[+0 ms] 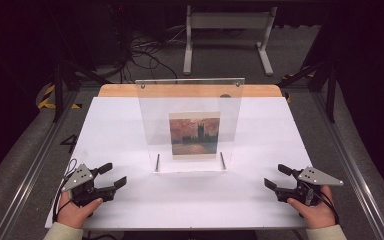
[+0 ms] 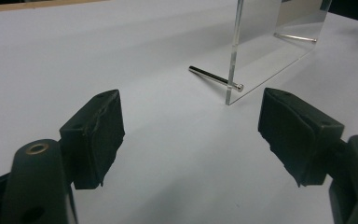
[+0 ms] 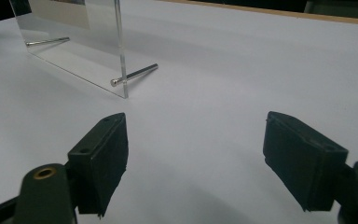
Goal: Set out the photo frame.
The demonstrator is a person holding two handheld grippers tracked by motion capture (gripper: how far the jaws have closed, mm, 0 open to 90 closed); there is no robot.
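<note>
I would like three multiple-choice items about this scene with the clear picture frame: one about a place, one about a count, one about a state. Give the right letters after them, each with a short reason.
1. Where does the clear frame stand on the white table?
A. near the middle, between the two grippers
B. at the left edge
C. under the right hand

2. How many metal pins prop the frame at its base?
A. one
B. two
C. four

3. How are the jaws of the left gripper and right gripper?
A. both shut on the frame
B. both open, holding nothing
C. left open, right shut

Answers: 1 A, the high view shows the frame upright in the centre; 2 B, one pin at each lower corner; 3 B, both gripper views show bare table between wide pads.
</note>
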